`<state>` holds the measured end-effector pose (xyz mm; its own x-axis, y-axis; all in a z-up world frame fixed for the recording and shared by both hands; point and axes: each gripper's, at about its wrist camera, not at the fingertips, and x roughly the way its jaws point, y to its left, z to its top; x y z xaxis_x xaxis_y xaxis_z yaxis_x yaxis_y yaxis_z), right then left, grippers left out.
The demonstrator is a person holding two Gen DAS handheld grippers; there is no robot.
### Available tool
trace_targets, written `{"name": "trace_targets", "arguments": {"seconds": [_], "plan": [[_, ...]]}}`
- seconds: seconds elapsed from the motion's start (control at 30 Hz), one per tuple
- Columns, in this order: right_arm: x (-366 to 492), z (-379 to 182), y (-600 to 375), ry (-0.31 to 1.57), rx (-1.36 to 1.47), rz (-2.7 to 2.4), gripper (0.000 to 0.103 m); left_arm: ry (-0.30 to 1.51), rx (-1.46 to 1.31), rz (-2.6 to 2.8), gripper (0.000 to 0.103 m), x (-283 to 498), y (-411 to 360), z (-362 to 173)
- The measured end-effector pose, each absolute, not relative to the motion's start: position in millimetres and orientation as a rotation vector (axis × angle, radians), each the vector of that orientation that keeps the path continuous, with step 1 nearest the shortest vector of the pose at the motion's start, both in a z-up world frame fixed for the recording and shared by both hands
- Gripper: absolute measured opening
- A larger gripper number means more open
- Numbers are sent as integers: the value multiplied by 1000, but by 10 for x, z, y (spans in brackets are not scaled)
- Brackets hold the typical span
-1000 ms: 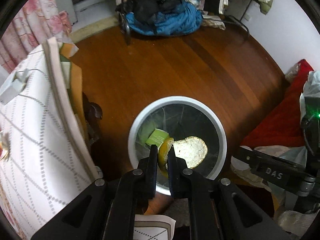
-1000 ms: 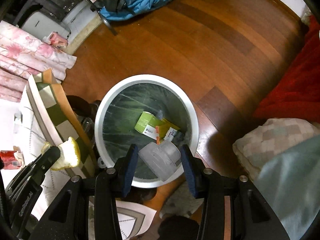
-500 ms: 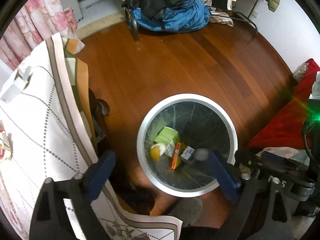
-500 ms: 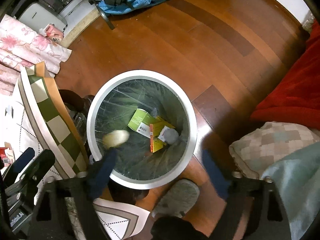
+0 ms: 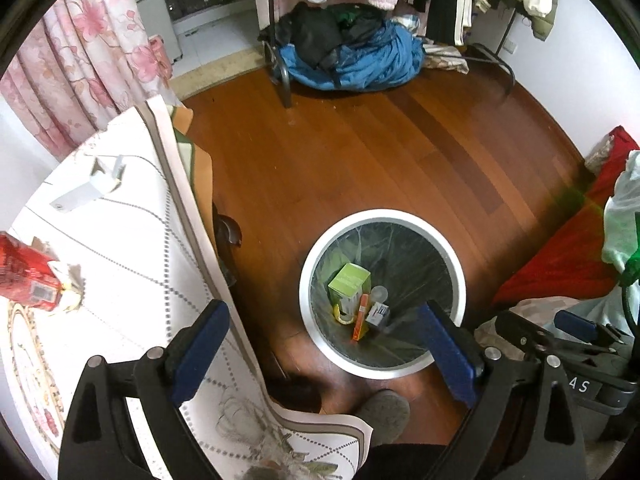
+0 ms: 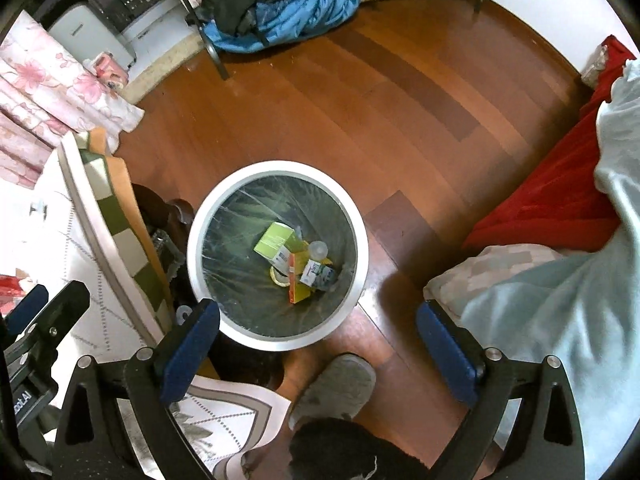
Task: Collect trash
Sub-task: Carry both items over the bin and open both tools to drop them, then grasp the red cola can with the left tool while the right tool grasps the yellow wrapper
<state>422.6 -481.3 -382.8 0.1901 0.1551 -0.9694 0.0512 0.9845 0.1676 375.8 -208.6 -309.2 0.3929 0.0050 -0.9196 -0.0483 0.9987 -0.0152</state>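
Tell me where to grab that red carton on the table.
Take the red carton across its long flat sides, near the middle, coming from above with the left gripper, which is open. It lies flat on the tablecloth, so those sides are exposed.

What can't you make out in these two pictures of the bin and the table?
- Print on the small white carton in the trash bin: too small in both views.
- The red packet on the table: cut off by the left edge of the left wrist view; its label is unreadable.
- The person: only a grey slipper shows, the rest is cut off at the bottom edge.
- Bin floor: covered by the green box and other trash.
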Motion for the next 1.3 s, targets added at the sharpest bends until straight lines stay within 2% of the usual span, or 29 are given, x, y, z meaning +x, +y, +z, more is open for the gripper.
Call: {"name": "trace_targets", "arguments": {"seconds": [0.23, 0.4, 0.5, 0.7, 0.97, 1.07, 1.1, 1.13, 1.17, 1.2, 1.3], "plan": [[4089, -3051, -4658, 1260, 216, 131, 100, 1055, -51, 72, 96, 3536, -1829, -2439], [4062, -2503, -4105, 1183, 225, 256, 100, 929, -68, 227, 97, 3247, -1106, -1842], [4073, -2381, -3643, 1169, 199, 322, 100, 882, -74, 349, 97, 3025, -551, -1671], [4163, -2651, -2732, 1235, 190, 412, 101, 945, -131, 520, 97, 2861, 369, -2020], [4382, -3257, -1892, 1349, 230, 470, 100, 1092, -184, 505, 96, 3266, 684, -2707], [4427, -3401, -1706, 1379, 251, 503, 83, 1107, -198, 506, 95, 3360, 751, -2814], [4443, -3432, -1646, 1390, 258, 515, 81, 1101, -207, 501, 95, 3373, 786, -2852], [4442, -3463, -1613, 1399, 264, 527, 80, 1080, -223, 486, 86, 3345, 794, -2832], [4431, -3494, -1561, 1404, 272, 550, 80, 1055, -244, 470, 68, 3312, 809, -2800], [4429, -3501, -1512, 1406, 271, 559, 80, 1038, -253, 465, 64, 3278, 822, -2761], [4400, -3536, -1391, 1414, 271, 594, 80, 1017, -240, 498, 64, 3168, 864, -2700]]}}
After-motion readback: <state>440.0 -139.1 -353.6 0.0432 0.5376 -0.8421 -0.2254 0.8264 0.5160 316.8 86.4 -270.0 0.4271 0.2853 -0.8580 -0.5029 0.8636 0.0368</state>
